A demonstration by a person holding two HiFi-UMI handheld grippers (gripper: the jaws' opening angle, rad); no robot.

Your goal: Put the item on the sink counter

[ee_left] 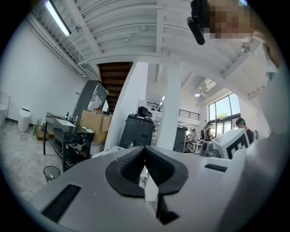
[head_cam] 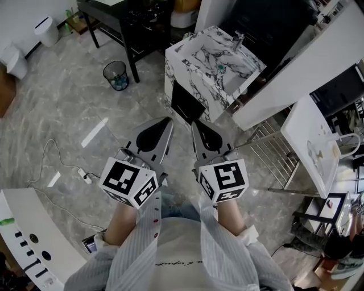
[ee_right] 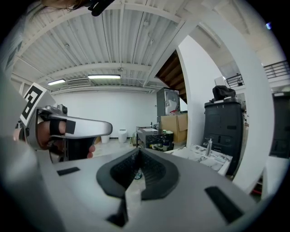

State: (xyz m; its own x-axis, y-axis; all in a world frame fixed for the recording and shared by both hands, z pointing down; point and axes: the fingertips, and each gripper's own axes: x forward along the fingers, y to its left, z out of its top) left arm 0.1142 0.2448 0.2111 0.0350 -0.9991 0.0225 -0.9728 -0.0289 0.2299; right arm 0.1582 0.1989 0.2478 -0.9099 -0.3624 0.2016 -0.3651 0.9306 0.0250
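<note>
Closest in, striped fabric sleeves lead to two white marker cubes printed with black squares. Ahead of them the left tool and the right tool point forward side by side, well above the floor. Each is smooth grey plastic tapering to a point, with a ribbed black pad lining its jaws. In both gripper views the jaws meet at their tips, closed with nothing between them.

The floor below is glossy grey stone-look tile with pale veins. A thin white cable loops over it to a small power strip at the left.

Just beyond the tool tips stands the sink desk, a boxy block of white marble with dark veining and a dark opening in its front face. Its sunken basin holds a chrome tap at the far rim and a small green object near the middle; whether that is the item I cannot tell.

Left of it a round black wire-mesh bin sits on the floor beside a black desk on thin legs. To the right a chrome bar rack lies near a white wall panel.
</note>
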